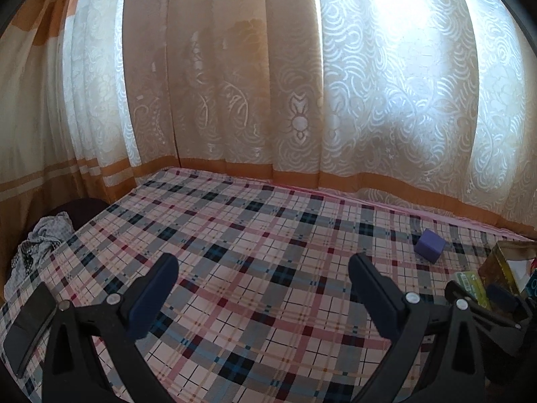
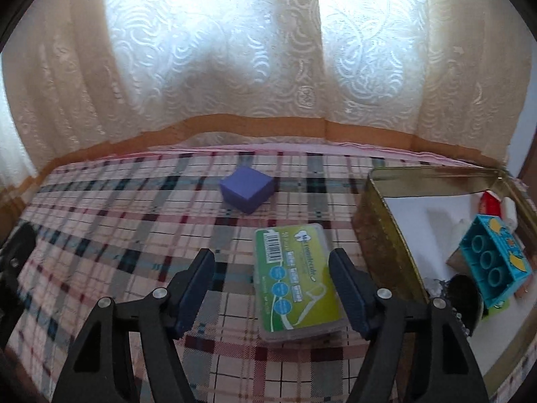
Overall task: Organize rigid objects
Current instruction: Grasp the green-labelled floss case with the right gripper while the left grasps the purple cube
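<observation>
A green floss-pick box [image 2: 297,283] lies flat on the plaid cloth [image 2: 134,221], between the fingers of my open right gripper [image 2: 273,275], close to the right finger. A purple cube [image 2: 247,189] sits farther back on the cloth. A gold tin [image 2: 379,228] at the right holds a blue toy brick [image 2: 496,265] and a red-and-white item [image 2: 491,203]. My left gripper [image 1: 265,283] is open and empty over the cloth; in its view the purple cube [image 1: 430,245], the tin [image 1: 503,262] and the green box [image 1: 470,287] show at the right.
Lace curtains [image 1: 235,84] hang right behind the far edge of the cloth. A dark phone [image 1: 28,325] lies at the left edge and a crumpled grey cloth [image 1: 43,238] beside it. The right gripper's black frame [image 1: 496,305] shows at the left view's right edge.
</observation>
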`<state>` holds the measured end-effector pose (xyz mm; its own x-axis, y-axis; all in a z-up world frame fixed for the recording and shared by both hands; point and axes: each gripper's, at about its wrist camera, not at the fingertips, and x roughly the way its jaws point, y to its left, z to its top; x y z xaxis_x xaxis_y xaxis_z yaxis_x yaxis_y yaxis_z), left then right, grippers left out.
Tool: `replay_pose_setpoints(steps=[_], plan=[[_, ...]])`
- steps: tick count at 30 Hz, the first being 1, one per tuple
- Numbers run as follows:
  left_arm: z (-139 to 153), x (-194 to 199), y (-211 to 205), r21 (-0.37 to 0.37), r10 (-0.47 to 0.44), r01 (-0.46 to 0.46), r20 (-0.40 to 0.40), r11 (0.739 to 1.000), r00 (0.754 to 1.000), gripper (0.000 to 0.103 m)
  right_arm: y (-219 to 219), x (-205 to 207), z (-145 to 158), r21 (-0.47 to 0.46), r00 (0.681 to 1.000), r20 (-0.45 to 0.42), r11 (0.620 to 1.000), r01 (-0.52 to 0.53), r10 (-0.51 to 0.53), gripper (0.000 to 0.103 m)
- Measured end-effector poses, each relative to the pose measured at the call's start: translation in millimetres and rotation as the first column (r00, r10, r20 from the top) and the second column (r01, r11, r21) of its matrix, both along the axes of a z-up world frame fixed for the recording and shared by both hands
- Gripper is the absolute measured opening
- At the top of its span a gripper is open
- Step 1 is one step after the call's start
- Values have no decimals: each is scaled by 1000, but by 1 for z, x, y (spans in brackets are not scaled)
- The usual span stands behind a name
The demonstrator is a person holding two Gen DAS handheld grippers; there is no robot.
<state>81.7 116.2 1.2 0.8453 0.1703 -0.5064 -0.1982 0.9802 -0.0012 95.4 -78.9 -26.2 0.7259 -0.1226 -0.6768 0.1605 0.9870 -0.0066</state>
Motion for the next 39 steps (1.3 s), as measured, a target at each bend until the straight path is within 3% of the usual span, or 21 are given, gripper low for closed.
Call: replay_pose_setpoints(steps=[3, 6, 9, 11, 15, 19, 25, 31, 35, 39], plan=[[0, 0, 0, 0, 1, -1, 2, 1000, 1000, 103, 1, 8, -3, -15, 998, -40, 999, 38, -39, 73], [0, 0, 2, -4, 4, -4, 6, 1000, 1000, 103, -5, 19, -16, 73, 992, -115, 996, 51, -42, 73], [0, 0, 2, -9, 7, -7, 4, 1000, 1000, 103, 2, 18, -21, 84, 993, -114, 996, 6, 3, 72], [-1, -1, 3, -13, 8, -8, 0, 1000, 1000, 103, 2, 17, -23, 90, 994, -105, 996, -8, 17, 57], [-4, 1, 2, -19, -2, 2, -18, 1000, 1000, 103, -5, 16, -28, 109, 993, -98, 993, -49, 60, 57], [-8, 1, 0, -29, -31, 30, -26, 999, 999, 103, -12, -3, -23, 213, 988, -31, 966, -144, 154, 56], [-11, 1, -16, -25, -138, 138, -21, 990, 990, 103, -24, -52, 10, 177, 967, 147, 956, -235, 210, 57], [-11, 8, -61, 12, -311, 311, -19, 950, 950, 103, -58, -72, 44, 74, 945, 289, 980, -184, 155, 57], [-4, 32, -102, 20, -435, 436, -46, 900, 899, 103, -80, -69, 51, 28, 941, 320, 992, -121, 106, 57], [-11, 73, -135, -8, -516, 519, -126, 855, 847, 102, -95, -65, 51, -29, 945, 315, 996, -80, 85, 57]])
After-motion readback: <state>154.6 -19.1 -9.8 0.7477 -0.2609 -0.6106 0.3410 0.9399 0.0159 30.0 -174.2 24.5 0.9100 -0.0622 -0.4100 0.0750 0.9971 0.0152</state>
